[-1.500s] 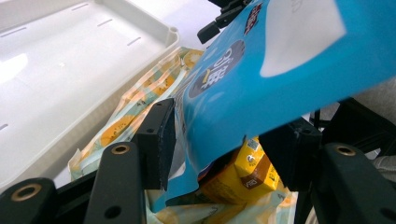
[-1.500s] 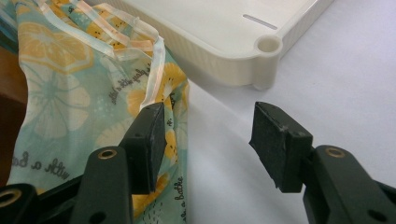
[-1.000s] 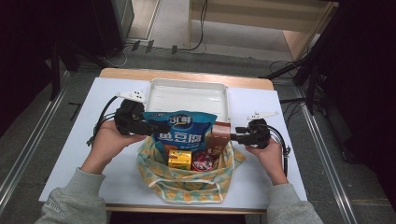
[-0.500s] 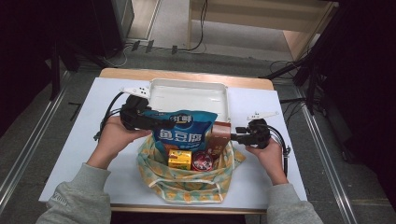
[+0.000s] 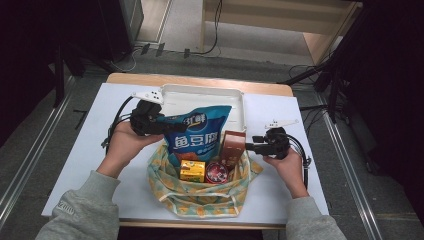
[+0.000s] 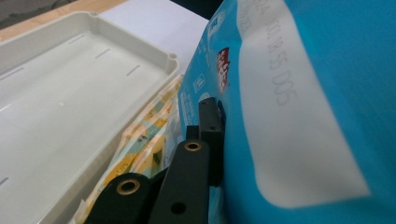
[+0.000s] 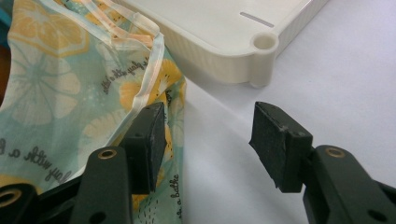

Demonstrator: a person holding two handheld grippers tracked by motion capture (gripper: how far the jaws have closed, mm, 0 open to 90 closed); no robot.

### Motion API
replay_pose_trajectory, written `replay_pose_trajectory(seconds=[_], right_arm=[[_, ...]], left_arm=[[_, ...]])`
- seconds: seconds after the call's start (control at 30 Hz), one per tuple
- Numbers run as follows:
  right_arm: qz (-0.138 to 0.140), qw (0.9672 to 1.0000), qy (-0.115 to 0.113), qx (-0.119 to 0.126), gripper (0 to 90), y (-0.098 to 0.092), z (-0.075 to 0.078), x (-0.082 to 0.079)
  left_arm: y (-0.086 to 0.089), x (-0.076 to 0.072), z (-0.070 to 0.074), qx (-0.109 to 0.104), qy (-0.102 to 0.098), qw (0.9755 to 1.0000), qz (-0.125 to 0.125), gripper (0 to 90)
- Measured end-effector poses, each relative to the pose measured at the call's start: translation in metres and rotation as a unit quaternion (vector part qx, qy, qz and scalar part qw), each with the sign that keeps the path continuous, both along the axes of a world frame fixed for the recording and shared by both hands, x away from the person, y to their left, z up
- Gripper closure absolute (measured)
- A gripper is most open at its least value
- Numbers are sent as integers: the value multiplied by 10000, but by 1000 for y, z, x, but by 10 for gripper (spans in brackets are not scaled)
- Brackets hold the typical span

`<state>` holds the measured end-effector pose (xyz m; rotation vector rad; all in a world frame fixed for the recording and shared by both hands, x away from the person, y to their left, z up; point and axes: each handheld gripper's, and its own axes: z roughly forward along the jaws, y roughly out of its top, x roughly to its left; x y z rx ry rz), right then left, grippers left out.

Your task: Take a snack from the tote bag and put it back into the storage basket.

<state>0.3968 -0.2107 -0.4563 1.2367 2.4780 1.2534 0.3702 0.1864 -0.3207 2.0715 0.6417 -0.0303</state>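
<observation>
A blue snack bag (image 5: pixel 197 135) stands upright out of a lemon-print cloth bag (image 5: pixel 200 192) at the table's front. My left gripper (image 5: pixel 167 127) is at the snack bag's left edge. Its jaws have just been closing and now pinch that edge; in the left gripper view one black pad (image 6: pixel 210 126) presses on the blue snack bag (image 6: pixel 299 93). My right gripper (image 5: pixel 250 145) is at the cloth bag's right rim. It is open, with its left pad (image 7: pixel 149 140) against the cloth bag (image 7: pixel 70 93) and bare table between the jaws.
A white tray (image 5: pixel 200 97) lies behind the cloth bag. Inside the cloth bag are a brown box (image 5: pixel 233 146), a yellow box (image 5: pixel 192 170) and a red round tin (image 5: pixel 216 172). Cables trail from both grippers across the white table (image 5: pixel 90 165).
My left gripper's jaws have closed on the snack bag's left edge, and the hand has shifted slightly toward the bag. The right gripper has stayed where it was, equally wide.
</observation>
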Motion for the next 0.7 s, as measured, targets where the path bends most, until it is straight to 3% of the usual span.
replay_pose_trajectory(seconds=[0.37, 0.7], right_arm=[[14, 10000, 13, 9, 460, 1, 0, 0], [37, 10000, 19, 11, 460, 2, 0, -1]], left_arm=[[-8, 4, 20, -125, -63, 9999, 95, 900], [-18, 5, 46, -70, -195, 9998, 47, 900]])
